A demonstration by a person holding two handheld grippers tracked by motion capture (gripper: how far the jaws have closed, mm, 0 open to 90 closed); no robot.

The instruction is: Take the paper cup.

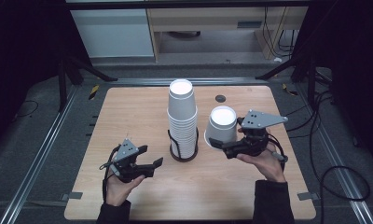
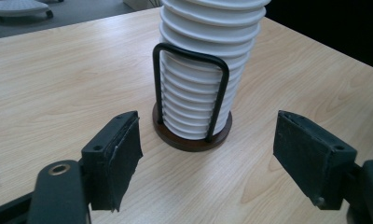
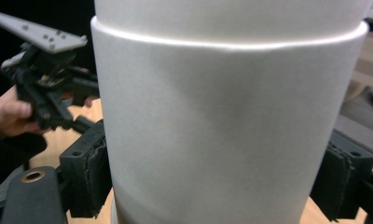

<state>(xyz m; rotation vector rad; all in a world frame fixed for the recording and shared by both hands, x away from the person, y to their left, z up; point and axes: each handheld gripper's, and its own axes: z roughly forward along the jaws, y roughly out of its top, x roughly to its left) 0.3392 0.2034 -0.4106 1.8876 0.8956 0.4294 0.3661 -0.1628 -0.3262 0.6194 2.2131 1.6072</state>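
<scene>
Paper cup, upside down, clamped between the right gripper jaws, just right of the cup stack in its wire holder on the worktop. Separated from the stack; setting down remains. Left gripper idle, jaws apart.

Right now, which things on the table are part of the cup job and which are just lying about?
In the job:
single paper cup clamped in right gripper
stack of paper cups
wire cup holder
left gripper, open

Lying about:
black grommet in table
</scene>
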